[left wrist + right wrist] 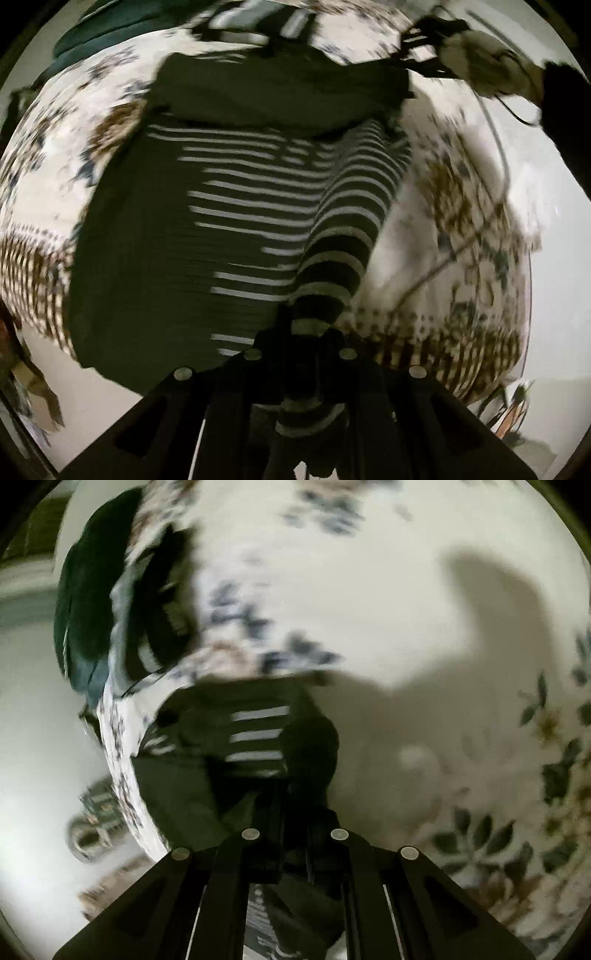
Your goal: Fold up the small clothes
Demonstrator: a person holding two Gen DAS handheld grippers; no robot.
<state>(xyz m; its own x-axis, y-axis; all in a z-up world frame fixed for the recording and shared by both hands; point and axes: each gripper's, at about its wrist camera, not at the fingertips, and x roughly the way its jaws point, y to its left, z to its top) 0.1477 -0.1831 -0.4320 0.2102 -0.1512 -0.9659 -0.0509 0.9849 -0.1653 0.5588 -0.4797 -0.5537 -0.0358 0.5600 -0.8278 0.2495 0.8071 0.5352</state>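
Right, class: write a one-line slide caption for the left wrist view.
Left gripper shut on the striped garment's sleeve, lifting it over a floral cloth.

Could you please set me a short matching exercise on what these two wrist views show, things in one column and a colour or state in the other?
Things:
1. striped garment
2. tablecloth
3. left gripper
4. bundle at the table's far edge

Descriptions:
A. white with flower print
B. plain dark teal
C. dark with pale stripes
D. shut on a striped sleeve

Pairs: 1-C, 2-A, 3-D, 4-B
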